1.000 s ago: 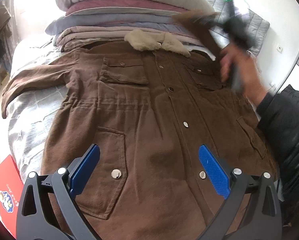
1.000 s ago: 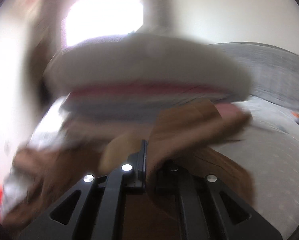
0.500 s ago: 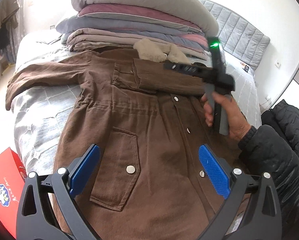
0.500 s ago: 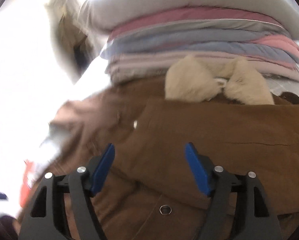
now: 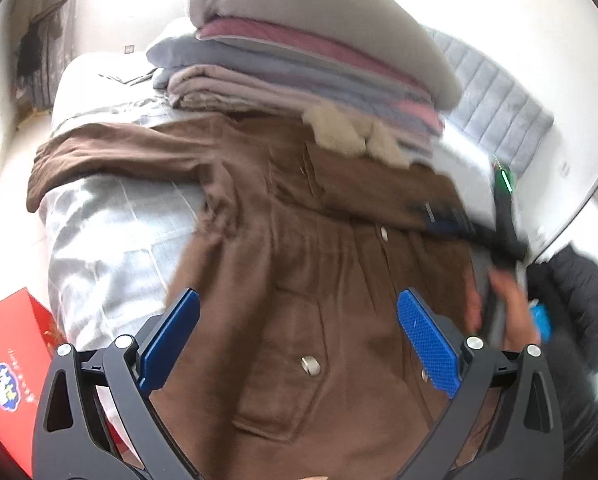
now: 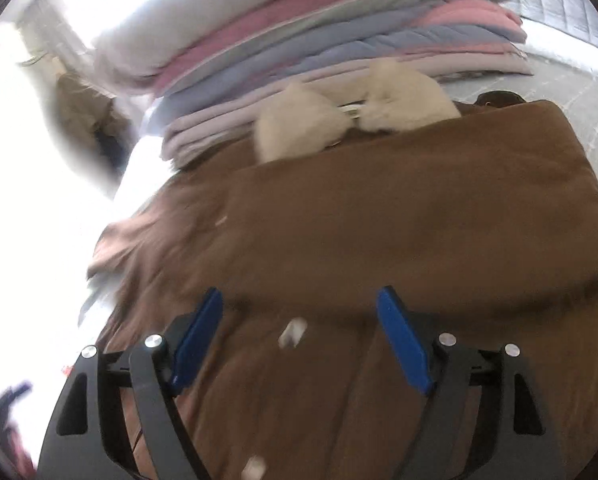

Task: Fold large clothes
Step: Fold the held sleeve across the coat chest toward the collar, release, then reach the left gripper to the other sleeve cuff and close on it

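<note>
A large brown jacket (image 5: 291, 272) with a cream fleece collar (image 5: 351, 136) lies front up on the bed. One sleeve (image 6: 411, 216) is folded across the chest; the other sleeve (image 5: 111, 160) stretches out to the left. My left gripper (image 5: 299, 320) is open and empty, hovering over the jacket's lower front. My right gripper (image 6: 299, 328) is open and empty just below the folded sleeve; it also shows blurred in the left wrist view (image 5: 459, 220), held in a hand.
A stack of folded quilts (image 5: 311, 60) stands behind the collar. The bed has a grey checked cover (image 5: 111, 232). A red box (image 5: 11, 360) sits at the bed's left side. A dark coat (image 5: 579, 300) lies at the right.
My right gripper carried the sleeve across the chest, let go of it and opened, then drew back toward the right. My left gripper stayed open over the hem.
</note>
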Demonstrator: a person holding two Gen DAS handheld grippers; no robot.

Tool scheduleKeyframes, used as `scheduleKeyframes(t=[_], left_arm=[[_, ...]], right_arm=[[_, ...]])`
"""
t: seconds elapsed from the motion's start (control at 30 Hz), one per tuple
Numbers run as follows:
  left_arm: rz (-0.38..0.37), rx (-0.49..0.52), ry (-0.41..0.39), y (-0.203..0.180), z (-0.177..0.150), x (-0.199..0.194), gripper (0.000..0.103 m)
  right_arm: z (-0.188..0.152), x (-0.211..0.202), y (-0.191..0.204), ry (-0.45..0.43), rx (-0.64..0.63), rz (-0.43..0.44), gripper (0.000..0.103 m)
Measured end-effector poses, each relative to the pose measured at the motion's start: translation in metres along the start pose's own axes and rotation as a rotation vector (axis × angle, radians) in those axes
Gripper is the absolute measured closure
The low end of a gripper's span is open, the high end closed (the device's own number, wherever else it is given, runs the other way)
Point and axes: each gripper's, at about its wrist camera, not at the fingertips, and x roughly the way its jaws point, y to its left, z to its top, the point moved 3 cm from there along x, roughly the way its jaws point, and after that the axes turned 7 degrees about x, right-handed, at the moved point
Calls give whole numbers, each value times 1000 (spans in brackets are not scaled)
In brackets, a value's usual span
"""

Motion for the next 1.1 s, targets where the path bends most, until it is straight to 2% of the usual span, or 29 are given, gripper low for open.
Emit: scheduleKeyframes(t=[0.07, 0.13, 0.23, 0.27, 0.3, 0.37, 0.43, 0.5, 0.63, 0.7, 0.87, 1.0, 1.03, 1.07, 1.1], left_arm=[[-14, -34, -11, 35, 11, 0, 7], [-1, -130, -20, 89, 20, 2, 7], [-39, -432, -49, 205, 15, 11, 7], [-46, -566, -70, 253, 6, 16, 7], [-65, -664, -99, 288, -3, 20, 7], [-90, -799, -131, 342, -19, 30, 7], [-106, -884, -153, 378, -30, 40, 7], [-150, -984, -215, 412, -42, 53, 7], [-231, -1126, -289, 446, -57, 81, 7], [-309, -1193, -344, 454, -57, 97, 7], [-400, -1167, -401, 454, -33, 113, 7], [-384, -1160, -422, 454, -25, 110, 9], [-375, -1158, -419, 454, -23, 110, 15], [-357, -1158, -391, 454, -22, 111, 28], [-343, -1171, -367, 455, -22, 115, 33]], right_arm=[[-28, -9, 7, 21, -14, 23, 26], [-59, -13, 10, 57, -8, 49, 26], [-91, -1, 3, 113, 19, 49, 26], [-95, 1, 1, 100, 14, 39, 26], [-99, 4, 4, 76, -15, 29, 22], [-104, 8, 17, 74, -93, 7, 12], [-108, 9, 21, 71, -129, -21, 10], [-107, 9, 18, 68, -117, -4, 10], [-108, 7, 12, 61, -88, 34, 10], [-108, 9, 13, 60, -91, 31, 10], [-107, 9, 12, 57, -86, 39, 10], [-107, 9, 12, 57, -85, 40, 10], [-107, 9, 12, 57, -85, 41, 10], [-107, 8, 12, 57, -84, 41, 10], [-108, 8, 12, 57, -85, 42, 10]])
